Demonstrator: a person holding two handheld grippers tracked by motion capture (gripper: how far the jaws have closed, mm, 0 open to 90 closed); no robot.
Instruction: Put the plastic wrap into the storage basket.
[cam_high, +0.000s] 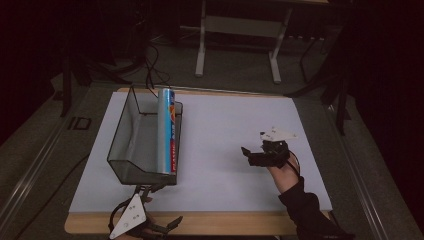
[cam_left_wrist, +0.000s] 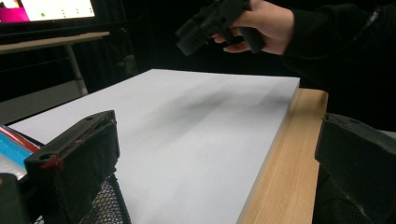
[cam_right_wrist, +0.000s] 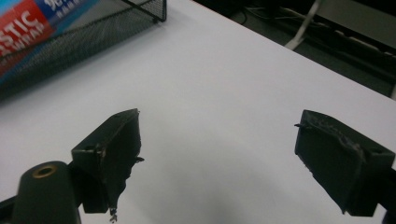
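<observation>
A long blue and red plastic wrap box (cam_high: 167, 130) lies along the right side of a black wire mesh basket (cam_high: 125, 135) at the left of the white sheet (cam_high: 225, 130). My left gripper (cam_high: 161, 205) sits at the table's front edge just before the basket, jaws wide open and empty (cam_left_wrist: 217, 119); the box (cam_left_wrist: 11, 144) and basket mesh (cam_left_wrist: 100, 205) lie beside its left jaw. My right gripper (cam_high: 248, 156) hovers over the right half of the sheet, pointing left toward the basket. It is open with nothing between its jaws (cam_right_wrist: 217, 121). The box (cam_right_wrist: 28, 28) and basket (cam_right_wrist: 93, 42) lie beyond it.
The wooden table edge (cam_left_wrist: 280, 163) runs along the front of the sheet. A hand in a black sleeve (cam_high: 305, 205) holds the right gripper (cam_left_wrist: 187, 39). A white table frame (cam_high: 237, 30) and cables lie on the floor behind. A lit monitor (cam_left_wrist: 46, 9) stands far off.
</observation>
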